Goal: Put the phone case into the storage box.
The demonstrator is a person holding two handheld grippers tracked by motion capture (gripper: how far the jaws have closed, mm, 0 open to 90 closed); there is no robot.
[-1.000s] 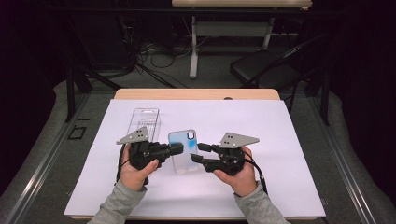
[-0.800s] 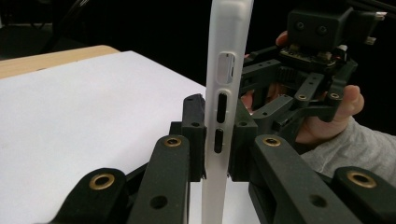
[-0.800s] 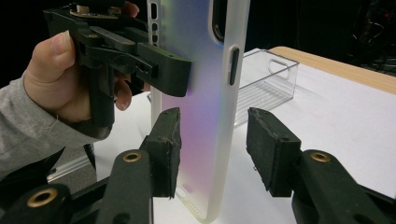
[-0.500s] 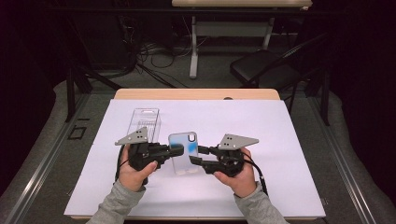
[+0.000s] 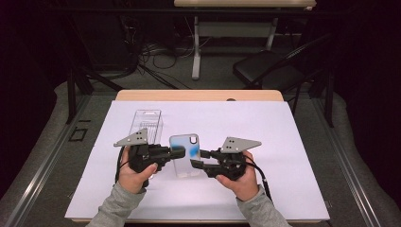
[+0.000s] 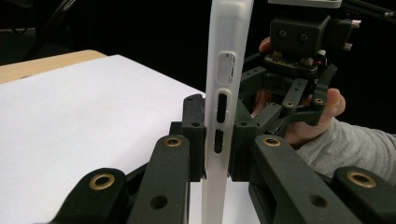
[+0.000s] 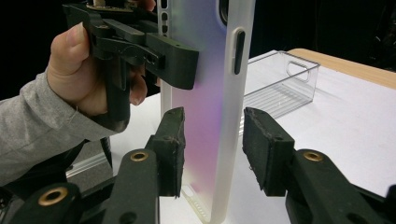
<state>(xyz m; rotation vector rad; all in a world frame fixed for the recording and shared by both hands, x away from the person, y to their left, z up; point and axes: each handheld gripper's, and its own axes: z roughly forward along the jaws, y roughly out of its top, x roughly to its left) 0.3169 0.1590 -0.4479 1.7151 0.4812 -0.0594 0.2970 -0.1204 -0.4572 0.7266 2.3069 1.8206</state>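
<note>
right now a person sits at a table covered with a white sheet (image 5: 283, 142), holding 2 black grippers low over its near middle. between them is a translucent phone case (image 5: 185, 153) with a faint blue and purple tint, raised off the sheet.

the left gripper (image 5: 176, 152) is clenched on the case: in the left gripper view its 2 pads press both faces of the case (image 6: 223, 116) at the edge with the button cutouts.

the right gripper (image 5: 198, 158) comes in from the opposite side. its jaws have just been closing, with the case (image 7: 205, 107) between them. in the right gripper view 1 pad sits against or just beside the case face, and the other pad (image 7: 264, 149) stands apart from the side edge, so this claw is not yet gripping.

behind the left gripper, a clear plastic box (image 5: 147, 124) rests on the sheet, near the case but apart from it.
</note>
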